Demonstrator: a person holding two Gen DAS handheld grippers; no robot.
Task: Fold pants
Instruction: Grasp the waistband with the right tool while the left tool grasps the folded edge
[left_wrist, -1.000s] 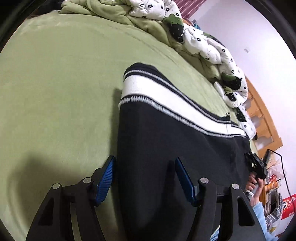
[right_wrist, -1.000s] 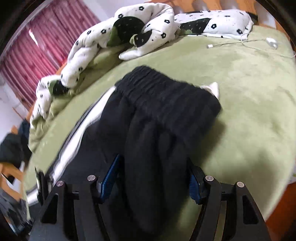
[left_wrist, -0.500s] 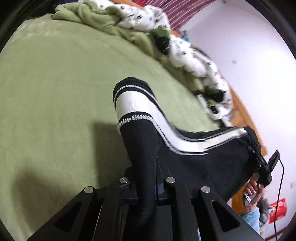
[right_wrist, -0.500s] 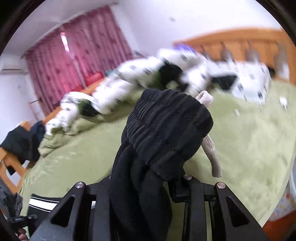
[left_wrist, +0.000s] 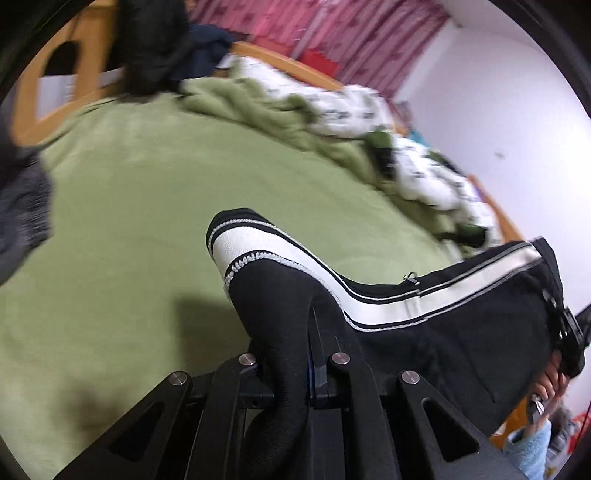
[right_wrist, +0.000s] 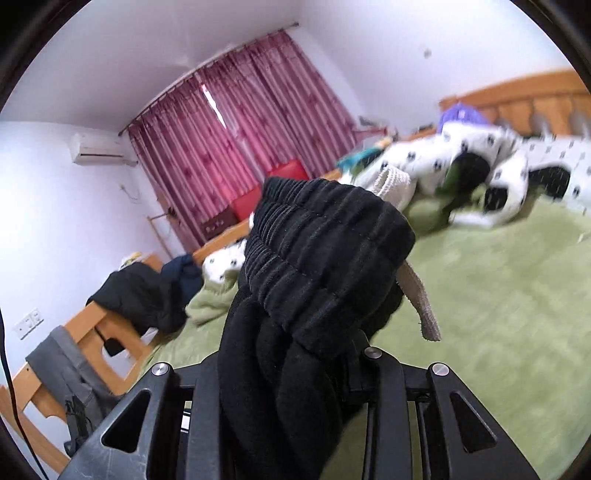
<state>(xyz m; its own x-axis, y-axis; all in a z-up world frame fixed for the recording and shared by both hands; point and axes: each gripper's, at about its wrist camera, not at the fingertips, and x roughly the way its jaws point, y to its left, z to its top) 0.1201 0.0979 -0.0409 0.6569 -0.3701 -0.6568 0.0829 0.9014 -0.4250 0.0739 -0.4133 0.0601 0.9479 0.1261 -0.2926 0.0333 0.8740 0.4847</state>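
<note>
Both grippers clamped on the pants (left_wrist: 424, 332): left gripper (left_wrist: 295, 369) pinching the cuff, right gripper (right_wrist: 295, 373) bunching the waistband toward 12 o'clock, held taut for folding

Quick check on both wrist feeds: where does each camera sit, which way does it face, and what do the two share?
Left wrist: on the left gripper, facing across the green bed toward the curtains; grips the striped cuff; a hand shows at right.
Right wrist: on the right gripper, aimed toward the curtains; grips the waistband.
Shared: pants, bed, quilt, curtains.
</note>
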